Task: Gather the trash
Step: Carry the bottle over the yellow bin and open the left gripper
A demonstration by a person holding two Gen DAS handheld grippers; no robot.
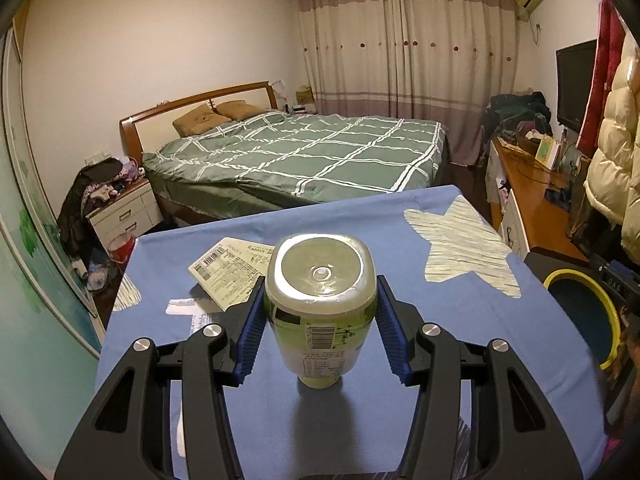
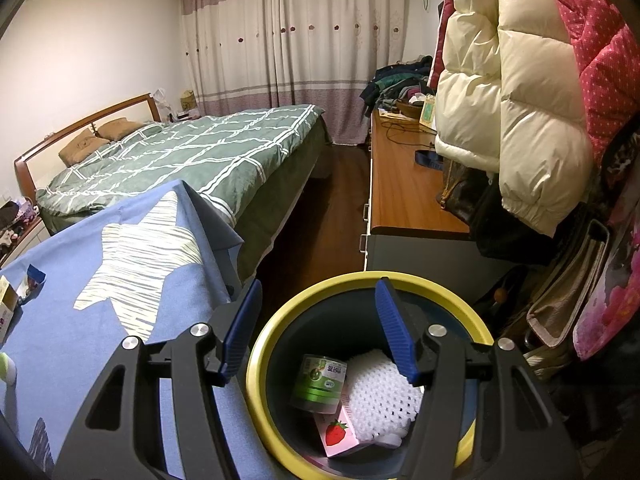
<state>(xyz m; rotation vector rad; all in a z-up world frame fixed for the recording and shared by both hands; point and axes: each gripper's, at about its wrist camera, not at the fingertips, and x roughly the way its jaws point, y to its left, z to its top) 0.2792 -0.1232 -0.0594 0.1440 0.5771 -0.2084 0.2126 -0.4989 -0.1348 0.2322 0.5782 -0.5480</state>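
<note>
My left gripper (image 1: 320,316) is shut on a clear plastic bottle (image 1: 320,300) with a green label, held with its base toward the camera and cap end down, above the blue cloth table (image 1: 420,340). A printed paper packet (image 1: 230,270) and a small white receipt (image 1: 186,308) lie on the cloth behind it. My right gripper (image 2: 318,328) is open and empty above a dark bin with a yellow rim (image 2: 280,322). Inside the bin lie a green can (image 2: 318,382), a pink strawberry carton (image 2: 340,432) and white foam netting (image 2: 380,396).
The bin also shows at the table's right edge in the left wrist view (image 1: 580,312). A bed with a green checked cover (image 1: 304,156) stands behind the table. A wooden dresser (image 2: 404,188) and hanging coats (image 2: 512,92) are at the right. A nightstand (image 1: 124,212) is at the left.
</note>
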